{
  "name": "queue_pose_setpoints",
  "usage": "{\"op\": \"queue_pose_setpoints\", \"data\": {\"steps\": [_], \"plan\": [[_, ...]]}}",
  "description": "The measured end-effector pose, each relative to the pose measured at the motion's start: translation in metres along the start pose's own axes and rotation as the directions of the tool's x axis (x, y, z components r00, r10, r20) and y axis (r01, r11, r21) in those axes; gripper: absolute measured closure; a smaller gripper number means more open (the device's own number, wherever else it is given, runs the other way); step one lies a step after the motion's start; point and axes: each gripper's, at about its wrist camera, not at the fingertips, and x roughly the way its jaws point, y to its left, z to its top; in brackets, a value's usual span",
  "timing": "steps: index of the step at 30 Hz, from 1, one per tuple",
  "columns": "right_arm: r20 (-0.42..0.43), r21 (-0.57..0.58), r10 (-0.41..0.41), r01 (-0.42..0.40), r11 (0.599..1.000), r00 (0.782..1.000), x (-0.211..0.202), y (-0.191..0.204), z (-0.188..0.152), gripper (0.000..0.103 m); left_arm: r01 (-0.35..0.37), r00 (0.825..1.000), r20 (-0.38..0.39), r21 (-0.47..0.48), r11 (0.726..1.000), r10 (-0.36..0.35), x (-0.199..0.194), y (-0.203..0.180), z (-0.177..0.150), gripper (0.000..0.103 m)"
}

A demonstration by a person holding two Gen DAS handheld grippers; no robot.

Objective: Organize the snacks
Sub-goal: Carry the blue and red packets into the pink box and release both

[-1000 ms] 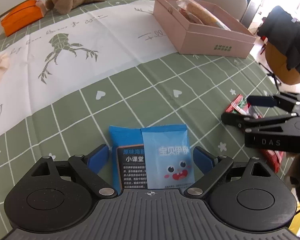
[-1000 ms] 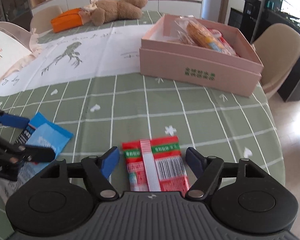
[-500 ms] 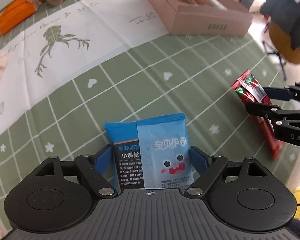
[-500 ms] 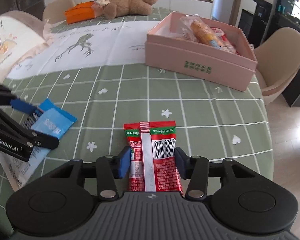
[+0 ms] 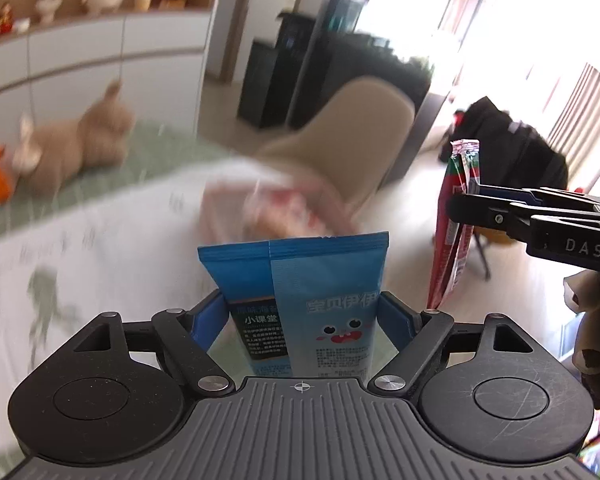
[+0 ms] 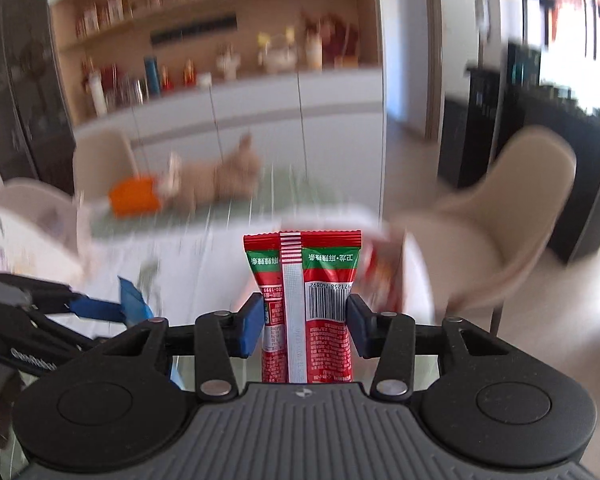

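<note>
Two blue snack packets (image 5: 328,280), one dark and one light with a cartoon face, stand upright between the pads of my left gripper (image 5: 302,312), which is shut on them and lifted above the table. My right gripper (image 6: 306,320) is shut on a red and green snack packet (image 6: 324,276), also held up in the air. In the left wrist view the right gripper (image 5: 466,204) shows at the right with the red packet (image 5: 450,248) hanging from it. The left gripper (image 6: 92,316) appears low at the left of the right wrist view. The pink box (image 5: 268,208) is blurred beyond the blue packets.
A teddy bear (image 6: 220,176) and an orange pouch (image 6: 134,198) lie at the far end of the green and white tablecloth (image 5: 100,240). A beige chair (image 6: 512,208) stands beside the table. Shelves and a white cabinet fill the background.
Both grippers closed on their packets and rose off the table, tilting up toward the room. The right jaws narrowed onto the red packet. The scene is now motion-blurred.
</note>
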Motion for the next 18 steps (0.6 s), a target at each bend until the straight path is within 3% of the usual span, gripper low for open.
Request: {"op": "queue_pose_setpoints", "data": {"steps": [5,8,10,13,14,15,18], "plan": [[0.005,-0.046,-0.023,0.023,0.999,1.0,0.032,-0.021,0.052,0.059,0.032,0.999,0.017,-0.038,0.999,-0.031,0.047,0.005,0.057,0.017],[-0.05,0.001,-0.015,0.015,1.0,0.999,0.079,-0.039,0.059,0.059,0.086,0.994,-0.049,-0.133,0.987,-0.094,0.109,0.025,0.07,0.015],[-0.1,0.051,0.008,-0.003,0.999,0.995,0.117,-0.053,0.054,0.059,0.094,0.987,-0.119,-0.148,0.984,-0.112,0.156,0.04,0.066,0.017],[-0.21,0.167,0.036,-0.001,0.986,0.977,0.181,-0.078,0.025,0.053,0.002,0.971,-0.238,-0.037,0.999,-0.01,0.21,0.043,0.05,0.032],[-0.239,0.205,0.043,0.007,0.979,0.97,0.198,-0.085,0.014,0.053,-0.013,0.965,-0.263,0.023,1.0,0.019,0.22,0.041,0.044,0.031],[-0.266,0.23,0.055,0.008,0.973,0.963,0.212,-0.09,0.002,0.055,0.003,0.966,-0.26,0.055,0.998,0.012,0.224,0.04,0.04,0.03],[-0.312,0.25,0.08,0.001,0.968,0.947,0.237,-0.089,-0.025,0.069,0.027,0.965,-0.26,0.031,0.999,-0.018,0.223,0.046,0.039,0.036]]}}
